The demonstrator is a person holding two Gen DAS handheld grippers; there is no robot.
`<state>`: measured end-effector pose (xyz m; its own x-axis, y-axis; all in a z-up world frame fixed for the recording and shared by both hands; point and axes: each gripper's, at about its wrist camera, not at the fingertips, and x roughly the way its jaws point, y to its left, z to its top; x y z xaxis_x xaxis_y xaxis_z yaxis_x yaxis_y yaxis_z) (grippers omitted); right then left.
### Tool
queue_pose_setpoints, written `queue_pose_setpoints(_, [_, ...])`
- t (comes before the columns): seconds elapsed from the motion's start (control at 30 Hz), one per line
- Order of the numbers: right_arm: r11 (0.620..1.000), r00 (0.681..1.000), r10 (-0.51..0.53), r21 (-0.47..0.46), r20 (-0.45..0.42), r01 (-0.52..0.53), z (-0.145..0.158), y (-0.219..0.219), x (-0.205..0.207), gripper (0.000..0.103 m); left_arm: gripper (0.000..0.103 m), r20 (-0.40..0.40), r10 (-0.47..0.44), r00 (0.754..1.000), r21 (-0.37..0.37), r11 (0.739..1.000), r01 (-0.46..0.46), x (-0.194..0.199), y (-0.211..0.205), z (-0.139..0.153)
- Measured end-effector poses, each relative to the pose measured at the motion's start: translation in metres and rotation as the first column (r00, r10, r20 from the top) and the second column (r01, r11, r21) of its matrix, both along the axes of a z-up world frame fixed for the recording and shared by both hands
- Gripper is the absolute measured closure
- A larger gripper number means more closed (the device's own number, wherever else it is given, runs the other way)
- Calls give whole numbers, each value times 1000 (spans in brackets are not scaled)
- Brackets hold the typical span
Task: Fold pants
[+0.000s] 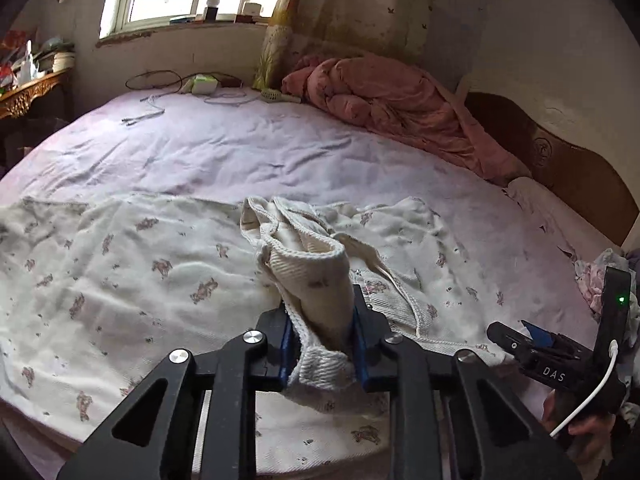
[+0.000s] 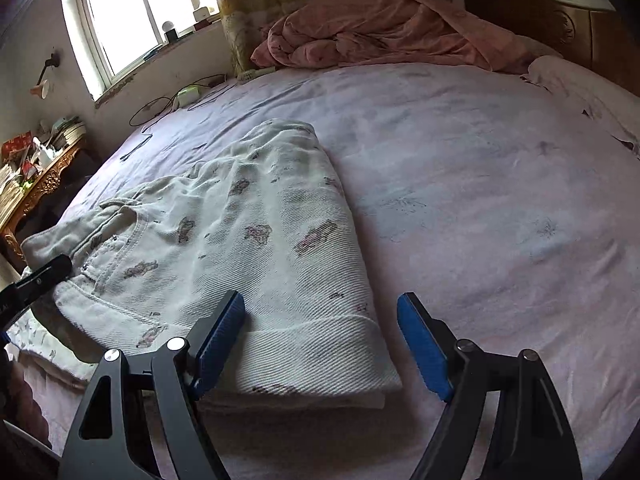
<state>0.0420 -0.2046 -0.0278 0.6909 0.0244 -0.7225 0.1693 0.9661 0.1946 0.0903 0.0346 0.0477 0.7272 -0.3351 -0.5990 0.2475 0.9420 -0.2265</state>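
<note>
White pants with small reddish prints (image 1: 132,264) lie spread on the pink bed sheet (image 1: 240,152). My left gripper (image 1: 322,340) is shut on a bunched part of the pants near the waistband and holds it up off the bed. In the right wrist view the pants (image 2: 256,232) lie folded over, their cuffed hem near me. My right gripper (image 2: 320,344) is open, just above the hem; its left finger (image 2: 218,340) is over the cloth, its right finger (image 2: 424,350) over bare sheet. The right gripper also shows in the left wrist view (image 1: 532,344), and the left gripper's tip shows at the right view's left edge (image 2: 44,274).
A rumpled pink quilt (image 1: 384,108) lies at the bed's far side by the brown headboard (image 1: 560,160). Cables and a white box (image 1: 202,84) lie near the window wall. A carved wooden table (image 1: 28,92) with clutter stands at left. More clothes (image 1: 596,276) lie at right.
</note>
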Motion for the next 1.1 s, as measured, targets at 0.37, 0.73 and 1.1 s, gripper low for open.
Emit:
queue_pose_setpoints(0.37, [992, 993, 60, -118, 104, -48, 39, 51, -9, 18, 86, 137, 213, 967, 86, 970, -226, -30, 85, 21])
queue_pose_setpoints(0.73, [975, 977, 149, -185, 149, -121, 49, 88, -10, 39, 22, 20, 299, 954, 191, 936, -297, -25, 119, -28])
queue_pose_setpoints(1.1, [984, 984, 166, -83, 65, -161, 30, 77, 2, 86, 22, 84, 128, 988, 101, 986, -136, -27, 88, 9])
